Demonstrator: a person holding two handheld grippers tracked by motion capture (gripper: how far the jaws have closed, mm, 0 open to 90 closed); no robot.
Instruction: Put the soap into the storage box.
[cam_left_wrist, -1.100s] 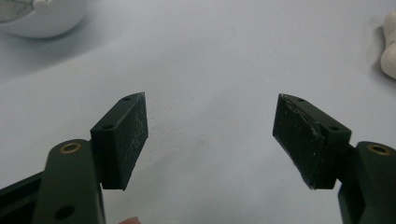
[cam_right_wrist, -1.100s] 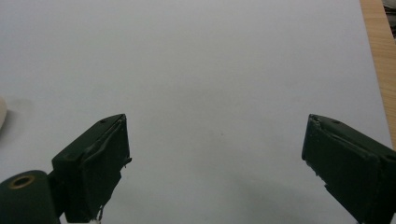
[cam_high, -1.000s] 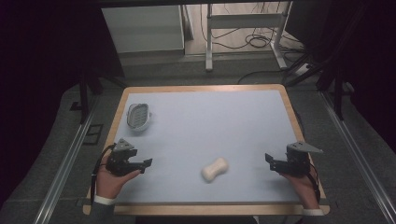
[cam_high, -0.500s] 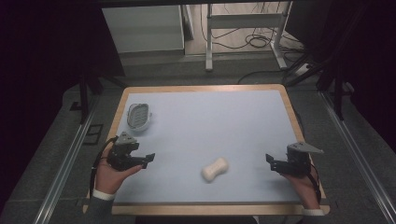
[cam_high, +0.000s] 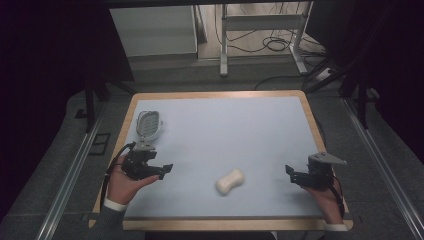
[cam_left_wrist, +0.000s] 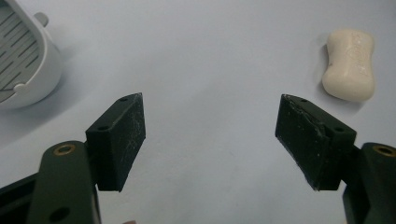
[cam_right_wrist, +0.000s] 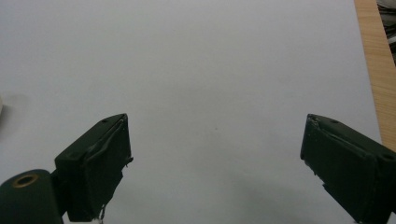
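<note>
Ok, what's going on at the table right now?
A person holds a gripper in each hand over the table. The left gripper and the right gripper are both open and empty. A bar of soap lies between them, untouched, and a soap dish sits at the far left.

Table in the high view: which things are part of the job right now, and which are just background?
In play:
- bar of soap, lying loose on the mat
- soap dish, empty
- left gripper, open, pointing toward the soap
- right gripper, open

Background:
- table with its wooden rim
- white cabinet on the floor beyond
- metal stand and cables
</note>
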